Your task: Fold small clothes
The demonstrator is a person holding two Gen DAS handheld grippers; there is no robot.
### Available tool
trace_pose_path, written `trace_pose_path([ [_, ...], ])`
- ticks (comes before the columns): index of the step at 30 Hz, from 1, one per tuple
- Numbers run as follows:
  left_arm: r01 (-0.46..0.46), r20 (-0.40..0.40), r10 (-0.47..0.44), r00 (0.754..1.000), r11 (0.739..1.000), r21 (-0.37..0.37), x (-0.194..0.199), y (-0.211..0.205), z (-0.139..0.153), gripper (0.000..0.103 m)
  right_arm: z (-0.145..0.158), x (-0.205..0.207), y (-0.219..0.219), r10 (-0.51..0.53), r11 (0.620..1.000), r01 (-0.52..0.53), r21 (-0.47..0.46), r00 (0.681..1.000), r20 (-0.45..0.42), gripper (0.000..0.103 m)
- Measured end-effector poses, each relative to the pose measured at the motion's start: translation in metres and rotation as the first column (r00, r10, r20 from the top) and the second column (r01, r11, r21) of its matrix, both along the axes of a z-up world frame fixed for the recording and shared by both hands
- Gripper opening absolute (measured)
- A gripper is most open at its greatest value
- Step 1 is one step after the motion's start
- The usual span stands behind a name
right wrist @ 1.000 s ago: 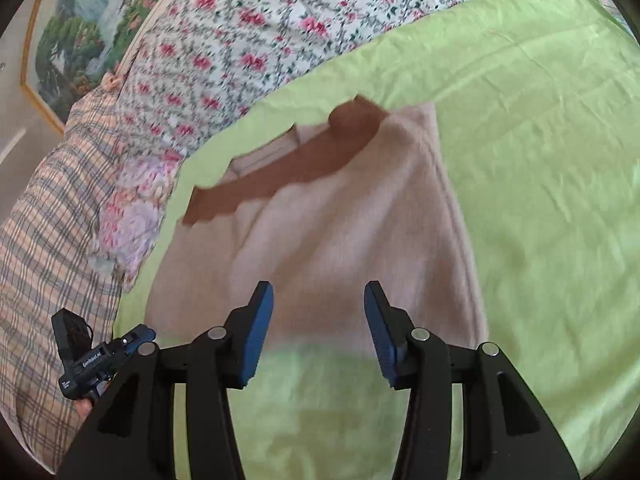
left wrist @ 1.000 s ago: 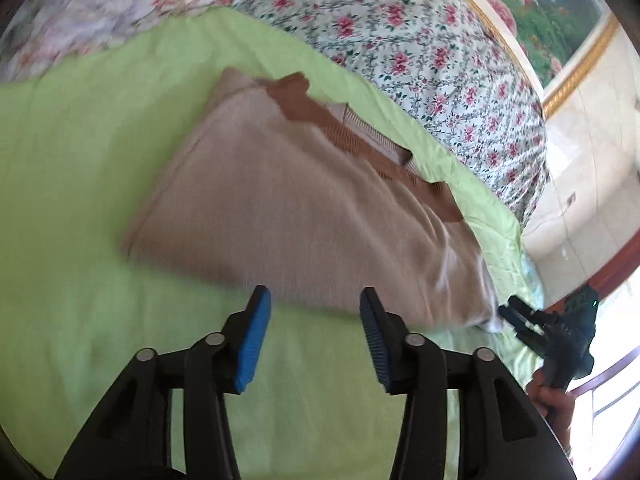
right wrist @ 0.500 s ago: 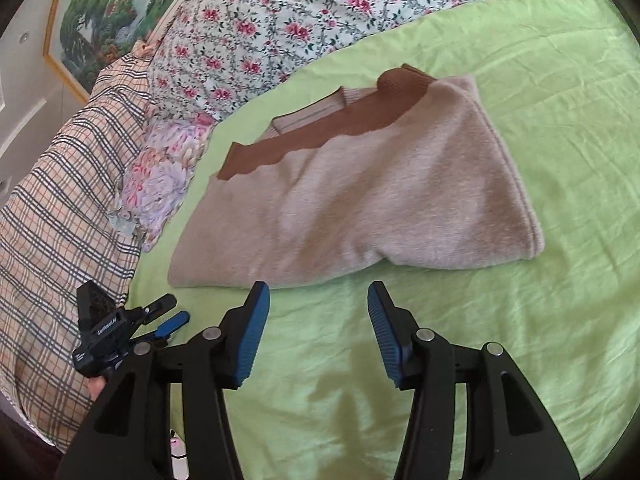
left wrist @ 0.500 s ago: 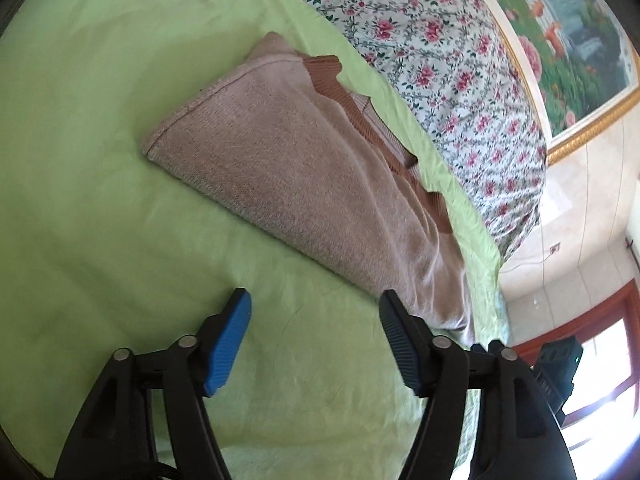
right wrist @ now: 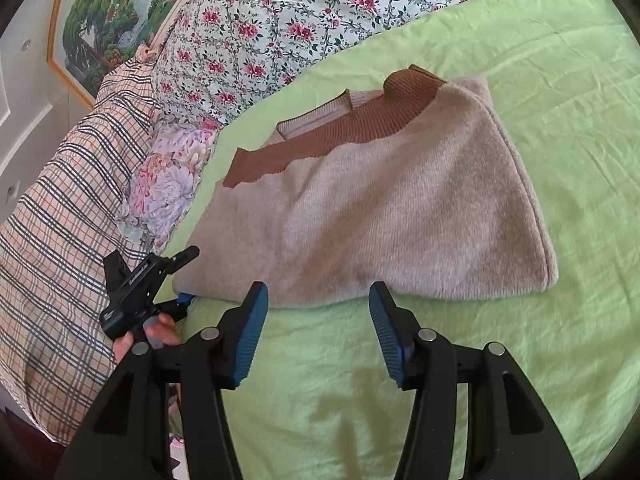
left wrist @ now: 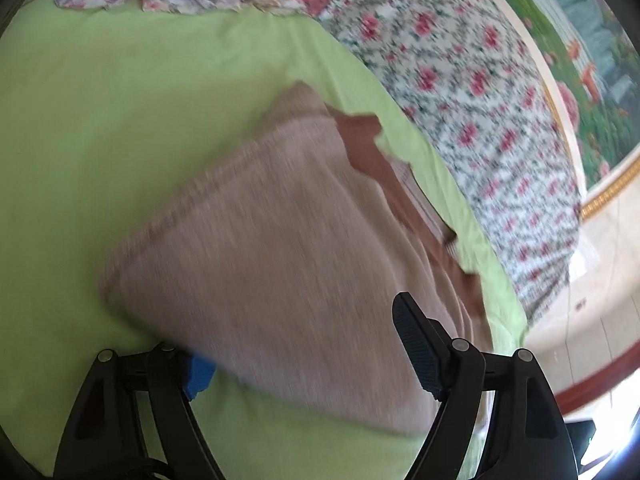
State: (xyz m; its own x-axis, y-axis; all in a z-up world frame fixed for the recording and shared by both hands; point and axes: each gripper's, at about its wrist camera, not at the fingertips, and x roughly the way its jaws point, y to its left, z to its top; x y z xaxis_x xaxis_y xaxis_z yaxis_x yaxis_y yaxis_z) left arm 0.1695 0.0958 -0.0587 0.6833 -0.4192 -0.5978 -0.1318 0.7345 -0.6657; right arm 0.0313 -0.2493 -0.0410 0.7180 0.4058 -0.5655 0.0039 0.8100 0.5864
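- A folded beige knitted sweater (right wrist: 384, 216) with a brown ribbed collar (right wrist: 332, 136) lies flat on a bed covered by a light green sheet (right wrist: 540, 92).
- The right gripper (right wrist: 316, 332) hovers over the sheet just short of the sweater's near folded edge. Its blue-padded fingers (right wrist: 250, 336) stand partly apart with only green sheet between them; they hold nothing.
- From the right fingers, the sweater stretches ahead and to both sides, with the brown collar on its far side.
- The left gripper (left wrist: 304, 344) is at the sweater's left end, and its picture is blurred. Its jaws have just been opening and now stand wide.
- One left finger (left wrist: 416, 344) rises in front of the beige knit, while the blue pad (left wrist: 198, 372) of the other shows at the sweater's lower edge, partly hidden by the fabric. The sweater's edge lies between the two, but the pads do not press on it.
- In the right wrist view, the left gripper (right wrist: 176, 280) shows at the sweater's left corner, one finger above the fabric and one blue tip at the sheet, with a person's hand (right wrist: 140, 336) behind it.
- Beyond the sweater, far from both pairs of fingers, lies a floral quilt (right wrist: 304, 12). A plaid blanket (right wrist: 52, 248) is bunched to the left of the right fingers.
- A framed landscape picture (right wrist: 108, 8) hangs on the wall behind the bed.
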Motion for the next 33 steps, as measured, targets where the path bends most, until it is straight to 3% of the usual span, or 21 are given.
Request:
trace_pose_path([
  [3,-0.047,0.000,0.047,0.999,0.998,0.029,0.013,0.005,0.003,0.059,0.003,0.012,-0.009,0.001,1.000,-0.001,0.004,1.000,0.004,0.054],
  [4,-0.048,0.008,0.047,0.999,0.998,0.034,0.018,0.007,0.005,0.031,0.004,0.017,-0.012,0.001,1.000,-0.001,0.002,1.000,0.006,0.054],
  [5,-0.031,0.012,0.031,0.999,0.999,0.037,0.023,0.008,0.006,0.013,0.006,0.022,-0.016,-0.001,1.000,0.001,-0.004,1.000,0.006,0.054],
  [8,0.004,0.066,-0.010,0.998,0.995,0.095,0.027,0.000,0.026,0.007,0.010,0.040,-0.028,0.035,0.999,-0.035,-0.001,0.999,0.018,0.054],
  [11,0.071,0.166,-0.102,0.981,0.981,0.183,0.020,-0.028,0.062,0.006,0.011,0.061,-0.043,0.056,0.998,-0.056,0.008,0.998,0.002,0.054],
  [16,0.267,0.244,-0.334,0.910,0.925,0.272,0.010,-0.108,0.101,0.006,0.002,0.101,-0.069,0.146,0.973,-0.139,0.185,0.989,-0.023,0.054],
  [18,0.346,0.238,-0.425,0.873,0.886,0.309,0.006,-0.145,0.101,0.006,-0.006,0.121,-0.071,0.234,0.925,-0.217,0.312,0.972,-0.019,0.070],
  [22,0.433,0.181,-0.509,0.841,0.835,0.340,0.006,-0.193,0.079,0.006,-0.017,0.155,-0.066,0.288,0.871,-0.253,0.422,0.957,-0.022,0.079],
  [28,0.461,0.146,-0.519,0.842,0.834,0.305,0.011,-0.206,0.062,0.006,-0.024,0.207,-0.035,0.330,0.869,-0.274,0.412,0.941,-0.072,0.078],
  [29,0.460,0.145,-0.518,0.843,0.833,0.308,0.011,-0.206,0.063,0.006,-0.024,0.216,-0.031,0.327,0.875,-0.268,0.403,0.941,-0.086,0.074],
  [32,0.453,0.139,-0.524,0.840,0.820,0.350,0.006,-0.208,0.067,0.006,-0.019,0.235,-0.025,0.290,0.904,-0.240,0.353,0.952,-0.096,0.030],
  [33,0.445,0.139,-0.527,0.839,0.810,0.382,0.004,-0.212,0.071,0.006,-0.011,0.237,-0.026,0.275,0.914,-0.233,0.332,0.958,-0.085,0.022],
])
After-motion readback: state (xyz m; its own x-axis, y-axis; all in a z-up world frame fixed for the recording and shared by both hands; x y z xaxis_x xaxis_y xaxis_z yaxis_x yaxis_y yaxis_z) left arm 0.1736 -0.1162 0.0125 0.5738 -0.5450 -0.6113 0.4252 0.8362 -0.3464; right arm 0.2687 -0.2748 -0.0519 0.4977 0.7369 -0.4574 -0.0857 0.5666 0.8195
